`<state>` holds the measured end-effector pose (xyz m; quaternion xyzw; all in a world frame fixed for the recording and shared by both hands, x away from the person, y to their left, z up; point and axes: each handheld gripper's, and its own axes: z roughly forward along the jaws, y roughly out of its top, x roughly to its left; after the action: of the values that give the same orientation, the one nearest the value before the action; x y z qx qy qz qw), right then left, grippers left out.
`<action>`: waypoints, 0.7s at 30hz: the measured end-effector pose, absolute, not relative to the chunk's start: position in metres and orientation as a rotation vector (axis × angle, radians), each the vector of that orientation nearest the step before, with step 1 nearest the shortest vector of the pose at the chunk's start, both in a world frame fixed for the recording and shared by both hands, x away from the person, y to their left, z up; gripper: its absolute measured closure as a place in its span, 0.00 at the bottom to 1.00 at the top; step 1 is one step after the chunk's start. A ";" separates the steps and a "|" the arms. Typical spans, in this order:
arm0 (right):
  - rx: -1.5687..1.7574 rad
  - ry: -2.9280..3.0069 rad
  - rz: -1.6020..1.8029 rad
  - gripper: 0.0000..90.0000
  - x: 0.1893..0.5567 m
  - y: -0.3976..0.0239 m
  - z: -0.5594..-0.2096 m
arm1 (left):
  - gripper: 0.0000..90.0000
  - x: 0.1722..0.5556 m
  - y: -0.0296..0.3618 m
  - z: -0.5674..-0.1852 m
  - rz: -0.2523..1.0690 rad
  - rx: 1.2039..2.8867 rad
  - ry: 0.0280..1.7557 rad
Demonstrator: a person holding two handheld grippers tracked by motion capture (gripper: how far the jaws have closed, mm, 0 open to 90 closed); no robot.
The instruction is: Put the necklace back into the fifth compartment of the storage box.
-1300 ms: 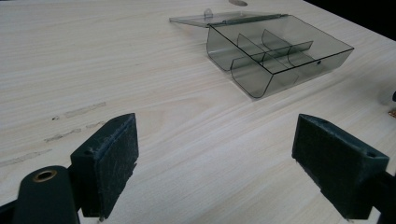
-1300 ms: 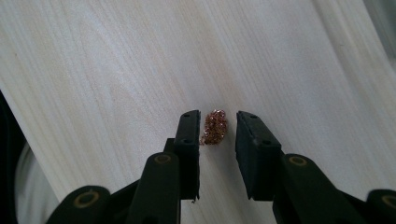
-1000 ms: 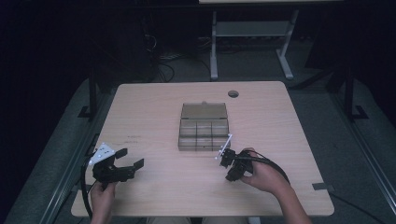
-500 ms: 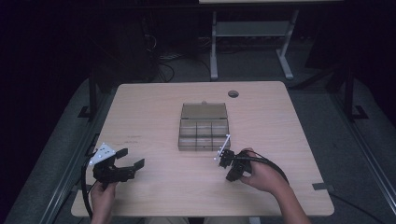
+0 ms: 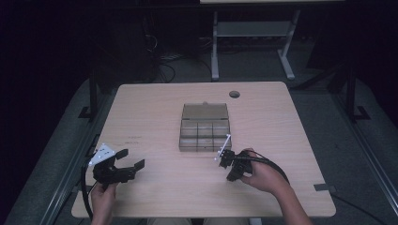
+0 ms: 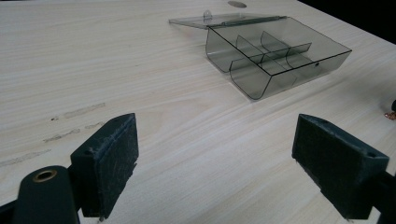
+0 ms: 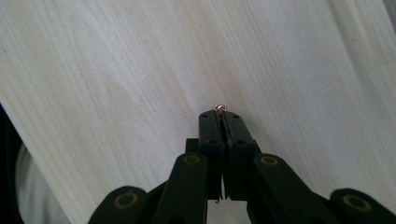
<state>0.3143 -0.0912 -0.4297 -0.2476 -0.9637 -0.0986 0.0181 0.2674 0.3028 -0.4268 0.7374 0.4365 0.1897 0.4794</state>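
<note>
Here the right gripper [image 7: 219, 113] pinches a tiny ring [image 7: 220, 108] (coppery); left gripper [image 6: 229, 154] gapes.

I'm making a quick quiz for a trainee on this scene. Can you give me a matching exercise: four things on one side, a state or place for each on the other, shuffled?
Things:
1. left gripper
2. right gripper
3. compartment box
4. tiny copper ring

States:
A. lid swung open, lying flat
B. jaws wide apart, nothing between them
C. pinched at the jaw tips
D. jaws shut together

Pairs: 1-B, 2-D, 3-A, 4-C
</note>
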 end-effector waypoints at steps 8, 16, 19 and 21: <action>-0.768 -2.985 -0.329 0.97 0.314 -0.093 -0.419 | 0.16 0.267 0.303 -0.427 0.458 1.793 1.073; -0.750 -2.997 -0.355 0.97 0.314 -0.091 -0.402 | 0.16 0.267 0.302 -0.427 0.455 1.785 1.075; -0.747 -3.011 -0.357 0.97 0.314 -0.090 -0.396 | 0.16 0.267 0.303 -0.427 0.456 1.785 1.075; -0.750 -3.017 -0.360 0.97 0.314 -0.090 -0.391 | 0.16 0.267 0.303 -0.427 0.455 1.783 1.074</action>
<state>0.3142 -0.0901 -0.3907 -0.2398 -0.9640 -0.1151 0.0062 0.2670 0.3030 -0.4269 0.7323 0.4411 0.1868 0.4840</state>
